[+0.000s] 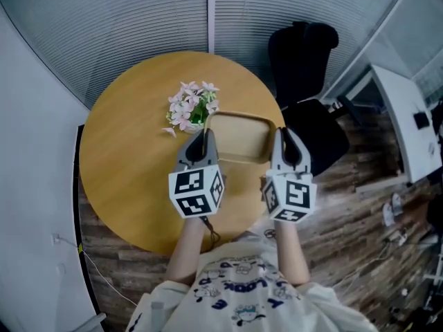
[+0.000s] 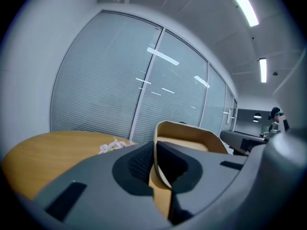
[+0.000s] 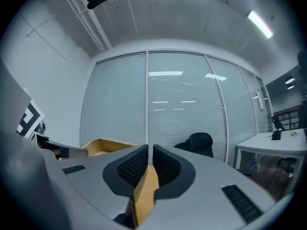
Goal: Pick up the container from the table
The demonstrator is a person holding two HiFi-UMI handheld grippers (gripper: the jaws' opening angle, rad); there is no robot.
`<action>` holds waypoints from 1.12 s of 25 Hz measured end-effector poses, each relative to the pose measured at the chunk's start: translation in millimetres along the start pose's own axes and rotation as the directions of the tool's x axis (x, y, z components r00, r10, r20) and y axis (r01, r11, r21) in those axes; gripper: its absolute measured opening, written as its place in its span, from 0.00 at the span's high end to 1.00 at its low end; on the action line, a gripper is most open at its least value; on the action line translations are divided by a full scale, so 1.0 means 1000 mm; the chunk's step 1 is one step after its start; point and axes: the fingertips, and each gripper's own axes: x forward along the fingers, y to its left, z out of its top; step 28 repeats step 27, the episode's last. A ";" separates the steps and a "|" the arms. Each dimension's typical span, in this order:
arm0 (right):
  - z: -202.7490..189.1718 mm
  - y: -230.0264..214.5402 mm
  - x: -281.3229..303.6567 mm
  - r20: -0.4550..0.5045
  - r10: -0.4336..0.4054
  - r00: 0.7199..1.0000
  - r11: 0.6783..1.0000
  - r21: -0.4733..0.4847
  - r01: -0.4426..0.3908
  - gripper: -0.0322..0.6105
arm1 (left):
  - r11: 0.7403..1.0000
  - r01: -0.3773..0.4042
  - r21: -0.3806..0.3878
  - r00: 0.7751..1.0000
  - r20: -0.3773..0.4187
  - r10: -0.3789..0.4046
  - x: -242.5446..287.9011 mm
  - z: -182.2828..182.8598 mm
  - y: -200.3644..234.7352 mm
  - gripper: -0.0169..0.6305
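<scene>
A shallow tan container (image 1: 239, 138) hangs above the round wooden table (image 1: 131, 151), held from both sides. My left gripper (image 1: 205, 138) is shut on its left rim, and the thin wall of the container (image 2: 165, 143) runs between the jaws in the left gripper view. My right gripper (image 1: 285, 142) is shut on the right rim; a tan edge of the container (image 3: 144, 190) shows between its ribbed pads. Only the rim and part of the inside show in the gripper views.
Pink and white flowers (image 1: 192, 106) lie on the table just left of the container. A black office chair (image 1: 308, 95) stands behind the table's right edge. A white desk (image 1: 408, 116) is at the far right. Window blinds fill the back wall.
</scene>
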 end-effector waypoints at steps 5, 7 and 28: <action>0.011 0.006 -0.005 0.025 0.003 1.000 1.000 -0.006 -0.003 0.90 | 1.000 0.008 0.001 1.000 0.024 -0.008 -0.010 0.007 0.001 0.95; 0.014 0.007 -0.007 0.032 0.004 0.999 1.000 -0.009 -0.004 0.90 | 1.000 0.012 0.002 0.999 0.031 -0.012 -0.013 0.009 0.000 0.95; 0.018 0.005 -0.008 0.040 -0.017 0.999 1.000 -0.001 0.017 0.90 | 1.000 0.014 -0.014 0.999 0.030 -0.014 -0.015 0.008 0.004 0.95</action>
